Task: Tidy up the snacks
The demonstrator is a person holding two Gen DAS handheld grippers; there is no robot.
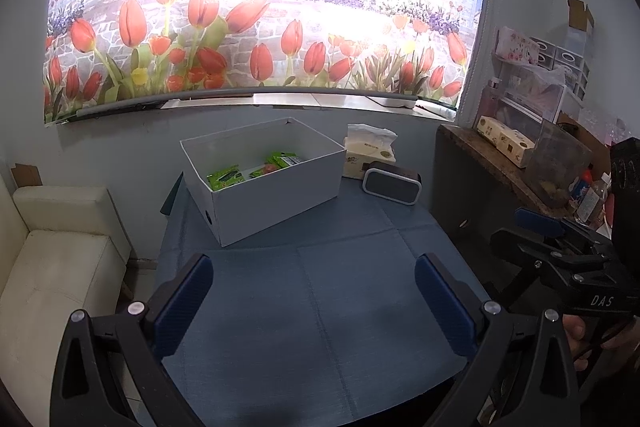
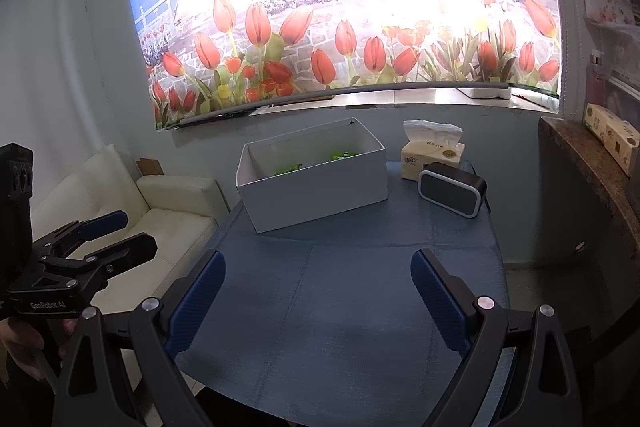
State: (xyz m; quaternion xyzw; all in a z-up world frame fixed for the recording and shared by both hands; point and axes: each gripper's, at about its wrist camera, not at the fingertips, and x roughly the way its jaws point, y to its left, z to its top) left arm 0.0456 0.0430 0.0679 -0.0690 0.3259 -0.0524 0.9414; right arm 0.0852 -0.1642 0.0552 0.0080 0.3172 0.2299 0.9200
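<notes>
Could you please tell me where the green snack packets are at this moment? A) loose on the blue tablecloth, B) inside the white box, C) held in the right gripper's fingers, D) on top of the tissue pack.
B: the green snack packets lie inside the open white box, while both grippers are open and empty.

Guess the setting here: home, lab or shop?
Probably a lived-in home room, not a lab: a cream sofa beside the cloth-covered table, a tulip-print window blind, a tissue pack, and a cluttered side counter.
</notes>
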